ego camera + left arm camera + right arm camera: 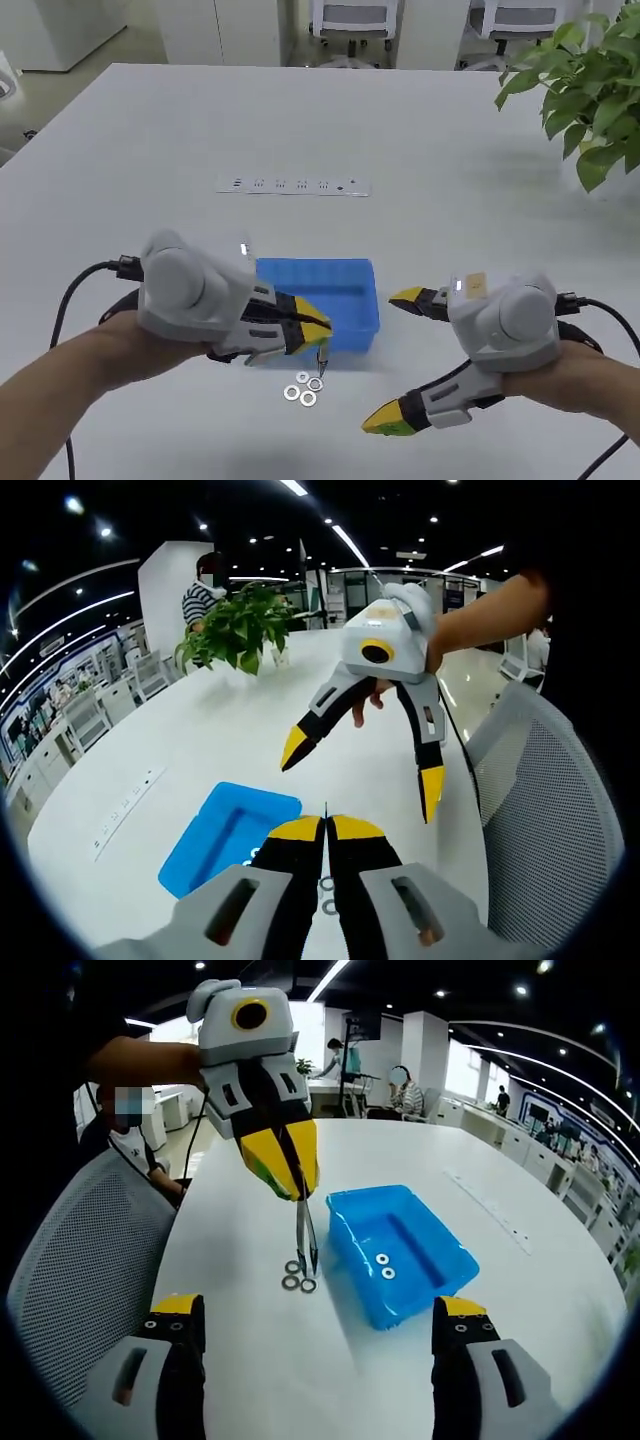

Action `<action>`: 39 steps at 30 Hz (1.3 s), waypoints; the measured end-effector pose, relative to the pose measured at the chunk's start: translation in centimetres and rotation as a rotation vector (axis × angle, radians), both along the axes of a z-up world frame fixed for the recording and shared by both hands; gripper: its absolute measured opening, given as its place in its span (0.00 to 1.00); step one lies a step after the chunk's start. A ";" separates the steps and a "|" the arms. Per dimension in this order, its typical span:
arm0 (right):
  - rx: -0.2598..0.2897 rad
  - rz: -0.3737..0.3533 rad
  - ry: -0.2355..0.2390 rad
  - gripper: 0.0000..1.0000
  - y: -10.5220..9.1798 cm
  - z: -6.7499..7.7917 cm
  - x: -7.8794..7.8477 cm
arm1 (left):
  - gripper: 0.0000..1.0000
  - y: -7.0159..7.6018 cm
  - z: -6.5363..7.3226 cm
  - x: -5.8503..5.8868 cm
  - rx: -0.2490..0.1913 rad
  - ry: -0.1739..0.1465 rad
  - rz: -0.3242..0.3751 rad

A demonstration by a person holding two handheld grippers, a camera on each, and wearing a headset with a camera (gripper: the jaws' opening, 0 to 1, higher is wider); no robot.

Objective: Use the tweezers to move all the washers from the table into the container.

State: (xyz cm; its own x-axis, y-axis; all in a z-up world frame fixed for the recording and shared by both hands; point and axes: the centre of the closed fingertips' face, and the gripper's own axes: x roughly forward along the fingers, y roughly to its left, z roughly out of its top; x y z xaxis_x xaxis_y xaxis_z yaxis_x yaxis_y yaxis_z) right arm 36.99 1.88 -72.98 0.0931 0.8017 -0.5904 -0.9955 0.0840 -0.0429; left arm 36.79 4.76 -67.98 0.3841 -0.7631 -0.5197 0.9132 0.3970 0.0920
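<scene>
1. A white desk (480,200) carries the work. A leafy plant (590,90) stands at its far right corner, office chairs (350,20) stand beyond the far edge, and a mesh chair (80,1250) is at the near side
2. The blue container (345,272) stands open-topped between the two claws. Its near wall is just beyond the loose washers (303,388), which lie close together on the desk
3. A pale strip (293,185) lies on the desk well beyond the container; its dark marks are too small to read
4. The left claw (310,325) has its jaws together, clamped on the tweezers (322,358). Their long axis runs steeply down from the yellow tips, points downward, ending right at the cluster. Whether the points pinch a washer I cannot tell
5. Three washers (388,1270) lie on the container floor
6. The right claw (390,360) hovers right of the container with its jaws wide apart and nothing in them. One tip is near the container's right wall, the other nearer the person
</scene>
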 end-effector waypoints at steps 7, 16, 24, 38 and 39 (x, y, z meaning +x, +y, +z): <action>-0.006 0.007 0.011 0.94 0.0 -0.5 -0.4 | 0.06 0.1 -0.9 -0.3 0.005 0.014 0.003; -0.008 0.018 0.017 0.92 0.1 -0.8 -0.8 | 0.06 0.2 -1.7 -0.3 0.009 0.027 0.006; -0.027 0.027 0.033 0.90 -0.1 -1.3 -1.3 | 0.06 0.1 -2.0 -0.2 0.006 0.031 0.015; -0.032 0.042 0.038 0.86 0.0 -1.4 -1.8 | 0.06 0.1 -2.2 -0.4 -0.008 0.034 0.026; -0.031 0.050 0.035 0.86 0.0 -1.4 -1.9 | 0.06 0.1 -2.2 -0.4 -0.008 0.032 0.027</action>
State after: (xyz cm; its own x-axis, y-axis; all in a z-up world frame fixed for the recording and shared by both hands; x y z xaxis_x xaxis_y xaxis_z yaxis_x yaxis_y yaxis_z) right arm 35.13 1.92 -74.40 0.0322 0.7859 -0.6175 -0.9994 0.0335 -0.0094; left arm 36.40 4.84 -70.22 0.3880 -0.7566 -0.5263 0.9044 0.4225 0.0594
